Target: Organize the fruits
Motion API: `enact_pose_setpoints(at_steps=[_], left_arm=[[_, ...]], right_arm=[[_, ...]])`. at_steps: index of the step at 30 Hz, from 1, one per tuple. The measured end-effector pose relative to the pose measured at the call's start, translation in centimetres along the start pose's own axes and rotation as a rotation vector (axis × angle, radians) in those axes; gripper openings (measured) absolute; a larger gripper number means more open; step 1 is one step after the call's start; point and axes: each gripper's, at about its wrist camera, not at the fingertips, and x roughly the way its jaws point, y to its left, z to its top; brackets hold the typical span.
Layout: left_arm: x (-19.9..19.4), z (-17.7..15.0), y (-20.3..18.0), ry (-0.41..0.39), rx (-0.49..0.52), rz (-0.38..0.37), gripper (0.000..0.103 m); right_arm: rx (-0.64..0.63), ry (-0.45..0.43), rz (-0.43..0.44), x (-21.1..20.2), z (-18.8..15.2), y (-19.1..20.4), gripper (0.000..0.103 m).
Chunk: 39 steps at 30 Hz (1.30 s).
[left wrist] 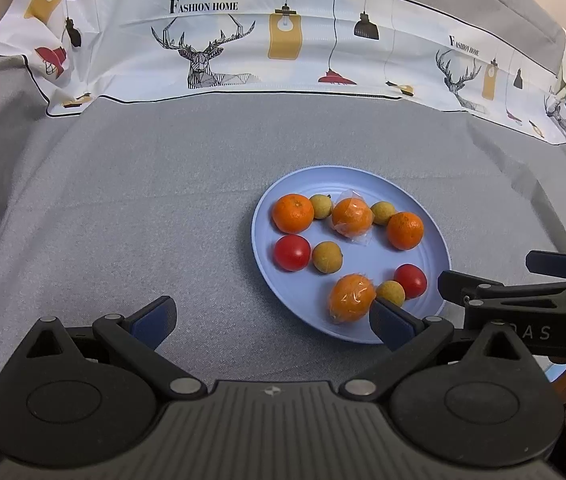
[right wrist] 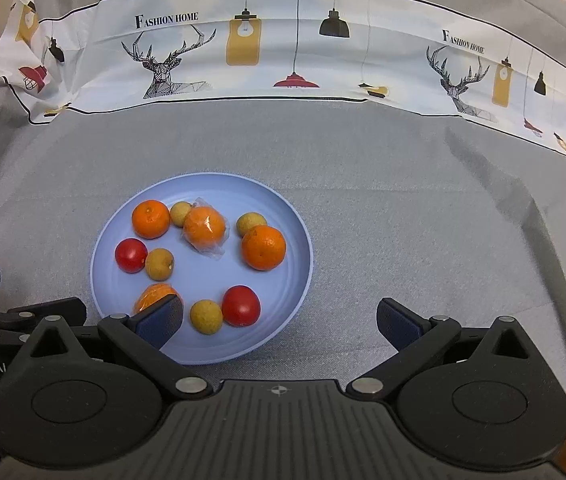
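Resting on blue plate (right wrist: 283, 216), fruits (right wrist: 263, 248) ahead of both released tongs (right wrist: 279, 320)

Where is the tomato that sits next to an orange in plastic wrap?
The tomato lies at the plate's near edge, touching a small yellow fruit; the wrapped orange lies just beyond that.

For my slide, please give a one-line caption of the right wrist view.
Open right claw hovers over a blue plate holding oranges, tomatoes and small yellow fruits on grey cloth.
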Motion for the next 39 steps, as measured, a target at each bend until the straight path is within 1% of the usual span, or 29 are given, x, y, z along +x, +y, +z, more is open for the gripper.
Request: enact_pose_setpoints(at_steps=[4,12,15,17,20,25,31,39], left_arm=[[0.0,0.0,0.1,-0.002,0.000,0.014,0.103],[0.1,0.0,0.3,-0.002,0.000,0.016,0.103],[0.5,0.1,0.3,-0.003,0.011,0.044,0.103],[0.9,0.2,0.4,0.004,0.003,0.056,0.103],[1.0,0.4,0.6,0.003,-0.008,0.054,0.103],[1.2,0.4,0.5,-0.007,0.004,0.063,0.103],[1.3,0.5,0.9,-0.005,-0.008,0.057,0.103],[1.4,0.5,0.7,0.000,0.002,0.040,0.103]], right_arm=[[0.000,-0.002,0.007,0.0,0.0,0.0,0.102],[-0.001,0.003,0.007,0.1,0.2,-0.1,0.102],[-0.005,0.005,-0.005,0.1,0.3,-0.1,0.102],[0.015,-0.002,-0.001,0.0,0.4,-0.4,0.102],[0.037,0.003,0.009,0.0,0.4,-0.9,0.102],[0.013,-0.008,0.023,-0.2,0.5,-0.7,0.102],[0.035,-0.017,0.035,-0.1,1.0,-1.3,0.102],[-0.016,-0.020,0.047,0.1,1.1,-0.7,0.102]])
